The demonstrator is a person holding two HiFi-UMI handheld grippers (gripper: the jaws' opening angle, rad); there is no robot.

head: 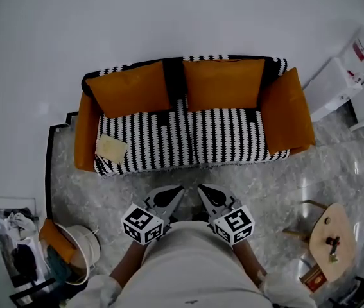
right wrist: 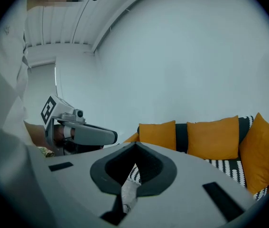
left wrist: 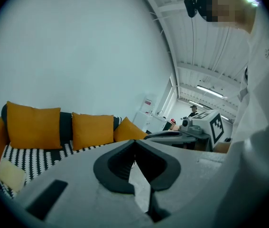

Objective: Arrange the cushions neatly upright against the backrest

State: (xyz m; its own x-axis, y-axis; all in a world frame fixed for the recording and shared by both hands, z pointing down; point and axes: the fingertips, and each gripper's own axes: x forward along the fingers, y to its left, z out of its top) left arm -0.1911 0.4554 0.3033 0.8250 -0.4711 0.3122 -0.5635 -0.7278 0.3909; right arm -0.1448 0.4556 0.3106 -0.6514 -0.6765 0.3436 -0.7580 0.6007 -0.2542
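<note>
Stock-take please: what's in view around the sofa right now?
sofa: one, black-and-white striped with orange arms, against the wall.
orange cushions: three, orange, two upright against the backrest, one leaning at the right end.
pale pad: one, cream, seat's front left.
bucket: one, white, floor at lower left.
side table: one, light wood, floor at right.
white units: several, white, far right.
left hand-held gripper: one, grey, shut, empty, before the person.
right hand-held gripper: one, grey, shut, empty, beside it.
</note>
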